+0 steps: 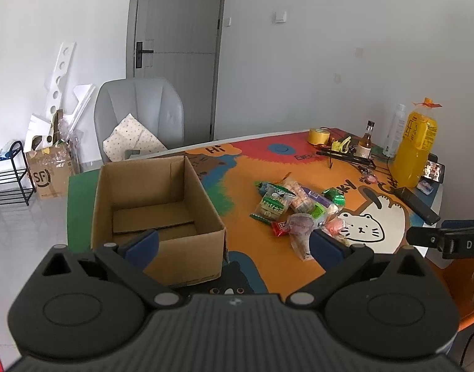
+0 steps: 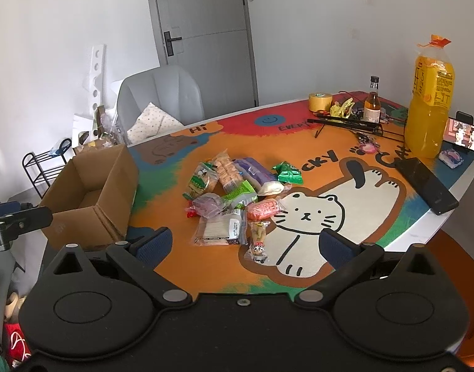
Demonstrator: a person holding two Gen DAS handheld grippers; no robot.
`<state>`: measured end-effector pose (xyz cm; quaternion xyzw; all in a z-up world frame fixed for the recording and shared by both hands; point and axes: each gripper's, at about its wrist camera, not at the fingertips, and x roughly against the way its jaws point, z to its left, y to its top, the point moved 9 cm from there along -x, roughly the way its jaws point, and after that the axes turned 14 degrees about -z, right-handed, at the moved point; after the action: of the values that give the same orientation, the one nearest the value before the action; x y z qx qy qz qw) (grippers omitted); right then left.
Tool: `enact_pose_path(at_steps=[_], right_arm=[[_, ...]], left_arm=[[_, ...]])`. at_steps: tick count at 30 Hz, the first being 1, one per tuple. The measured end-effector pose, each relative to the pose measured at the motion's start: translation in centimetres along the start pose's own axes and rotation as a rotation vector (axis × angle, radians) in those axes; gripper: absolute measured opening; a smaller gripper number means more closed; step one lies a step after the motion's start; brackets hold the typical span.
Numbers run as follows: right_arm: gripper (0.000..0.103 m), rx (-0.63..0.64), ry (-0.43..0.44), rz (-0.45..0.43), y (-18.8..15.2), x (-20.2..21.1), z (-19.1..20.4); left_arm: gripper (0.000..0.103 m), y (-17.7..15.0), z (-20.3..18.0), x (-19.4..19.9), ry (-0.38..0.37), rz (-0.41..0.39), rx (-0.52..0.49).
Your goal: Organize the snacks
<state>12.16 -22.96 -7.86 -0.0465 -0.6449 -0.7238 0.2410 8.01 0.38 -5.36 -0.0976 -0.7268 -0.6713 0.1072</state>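
A pile of wrapped snacks lies on the colourful cat-print table mat; the pile also shows in the left wrist view. An open, empty cardboard box stands left of the pile, also seen in the right wrist view. My left gripper is open and empty, hovering above the box's near right corner. My right gripper is open and empty, above the pile's near edge, over a clear cracker packet and a small snack packet.
At the table's far right stand a large orange juice bottle, a small brown bottle, a yellow tape roll, a black rack, a phone on a stand and a black phone. A grey chair stands behind the table.
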Motion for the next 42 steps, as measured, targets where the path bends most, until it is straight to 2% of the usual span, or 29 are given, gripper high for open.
enact_pose_path(at_steps=[12,42], right_arm=[[0.103,-0.013,0.041,0.005,0.07,0.17,0.76],[0.103,-0.011,0.035,0.019,-0.35,-0.32,0.7]], left_arm=[[0.103,-0.12,-0.17,0.05,-0.012,0.015,-0.003],[0.103,-0.95,0.32,-0.57,-0.001,0.036,0.003]])
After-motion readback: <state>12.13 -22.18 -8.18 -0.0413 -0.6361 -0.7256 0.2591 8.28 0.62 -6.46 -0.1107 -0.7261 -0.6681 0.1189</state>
